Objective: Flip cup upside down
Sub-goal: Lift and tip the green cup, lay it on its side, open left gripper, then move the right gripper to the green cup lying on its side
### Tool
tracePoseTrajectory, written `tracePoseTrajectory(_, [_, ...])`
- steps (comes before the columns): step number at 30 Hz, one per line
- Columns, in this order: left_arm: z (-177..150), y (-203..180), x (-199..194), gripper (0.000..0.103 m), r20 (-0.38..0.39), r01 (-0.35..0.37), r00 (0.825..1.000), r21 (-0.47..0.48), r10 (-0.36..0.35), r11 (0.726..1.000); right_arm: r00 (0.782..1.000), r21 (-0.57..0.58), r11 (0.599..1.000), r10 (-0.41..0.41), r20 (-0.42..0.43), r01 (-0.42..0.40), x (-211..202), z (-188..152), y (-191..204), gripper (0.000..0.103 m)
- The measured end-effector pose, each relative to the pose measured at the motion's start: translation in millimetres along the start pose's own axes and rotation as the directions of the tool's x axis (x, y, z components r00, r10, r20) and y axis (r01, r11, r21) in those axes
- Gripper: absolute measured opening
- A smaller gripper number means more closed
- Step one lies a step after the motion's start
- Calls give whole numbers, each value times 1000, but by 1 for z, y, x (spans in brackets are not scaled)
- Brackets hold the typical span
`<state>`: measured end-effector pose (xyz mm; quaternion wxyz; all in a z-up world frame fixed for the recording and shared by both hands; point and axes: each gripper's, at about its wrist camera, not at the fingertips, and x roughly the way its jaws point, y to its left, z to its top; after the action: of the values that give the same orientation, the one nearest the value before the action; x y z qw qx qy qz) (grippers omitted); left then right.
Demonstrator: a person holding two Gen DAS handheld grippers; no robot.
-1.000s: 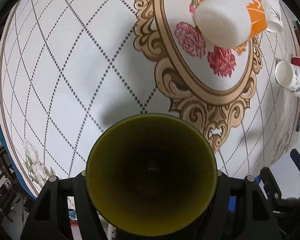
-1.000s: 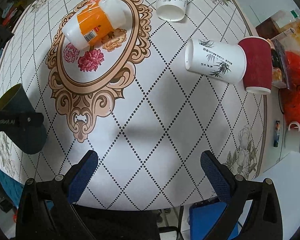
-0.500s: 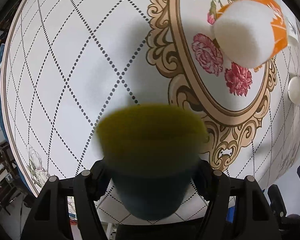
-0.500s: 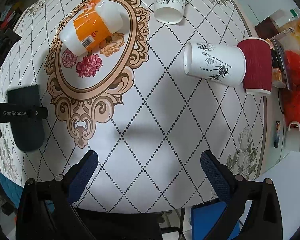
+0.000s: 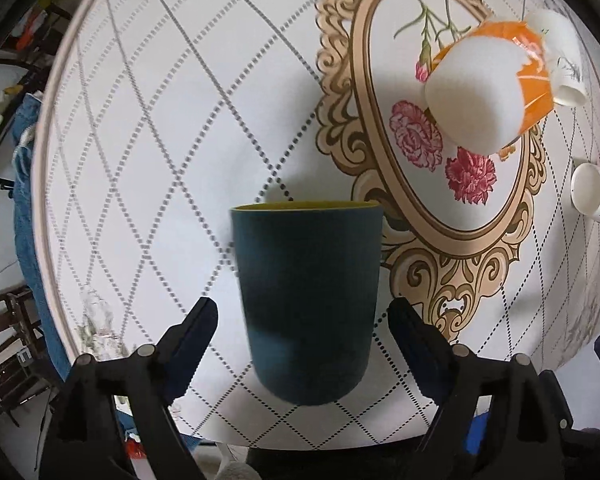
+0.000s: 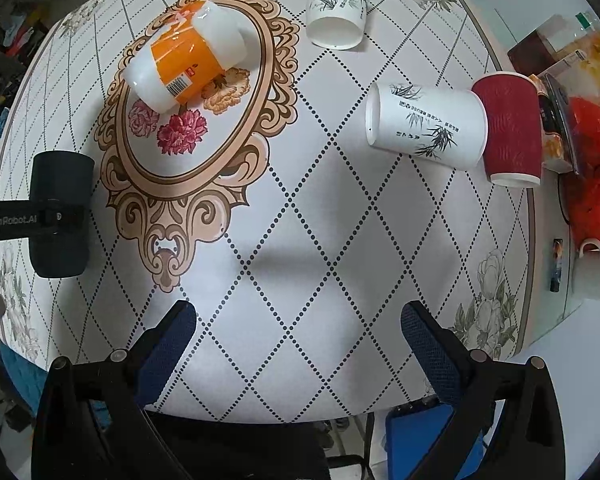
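Low in the left wrist view, the dark cup [image 5: 306, 300] sits mouth-down on the counter [image 5: 160, 160], between the left gripper [image 5: 302, 334] jaws, spread wide; right gripper [image 6: 300, 332] wide, empty, farther off.

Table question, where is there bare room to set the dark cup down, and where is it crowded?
Free: the diamond-patterned stretch in front of the right gripper, bordered by the ornate oval print and the lying bamboo-print cup. Also the cloth left of the dark cup. Crowded: the oval's middle under the orange-banded cup, and the right edge around the red cup.
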<state>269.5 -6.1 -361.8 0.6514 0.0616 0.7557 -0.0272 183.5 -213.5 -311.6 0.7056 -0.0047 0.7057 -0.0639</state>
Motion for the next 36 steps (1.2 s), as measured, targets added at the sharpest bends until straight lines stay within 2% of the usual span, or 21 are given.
tracePoseTrajectory(1, [-3, -13, -12, 87, 11, -5, 1000, -4, 5, 1000, 1000, -1, 1000, 2, 4, -2, -2, -1, 1, 103])
tracePoseTrajectory(5, [-9, -14, -37, 87, 58, -19, 998, -22, 21, 1000, 1000, -7, 1000, 15, 22, -15, -9, -5, 1, 103])
tracePoseTrajectory(9, [-37, -2, -59, 87, 102, -12, 995, -46, 17, 999, 998, -15, 999, 38, 44, -37, -20, -10, -1, 103])
tracePoseTrajectory(14, [-70, -12, -86, 88, 157, 7, 988, -62, 2, 998, 995, -28, 997, 70, 72, -68, -35, -20, -4, 103])
tracePoseTrajectory(23, [-120, -15, -103, 88, 225, 47, 974, -83, -27, 995, 990, -42, 993, 109, 85, -106, -49, -41, -18, 103])
tracePoseTrajectory(28, [-139, -16, -116, 88, 262, 48, 965, -96, -21, 994, 986, -44, 990, 137, 93, -133, -55, -50, -22, 103])
tracePoseTrajectory(31, [-147, -7, -122, 88, 287, 26, 958, -124, 10, 992, 983, -50, 987, 156, 98, -152, -60, -52, -20, 103])
tracePoseTrajectory(32, [-149, -3, -122, 91, 293, 19, 956, -136, 22, 991, 982, -56, 986, 163, 99, -158, -62, -53, -18, 103])
tracePoseTrajectory(33, [-151, 3, -123, 102, 300, 12, 953, -149, 34, 989, 981, -63, 985, 166, 100, -160, -63, -53, -15, 103])
tracePoseTrajectory(36, [-155, 20, -122, 103, 315, -9, 947, -183, 68, 983, 980, -97, 982, 170, 106, -160, -68, -51, -1, 103])
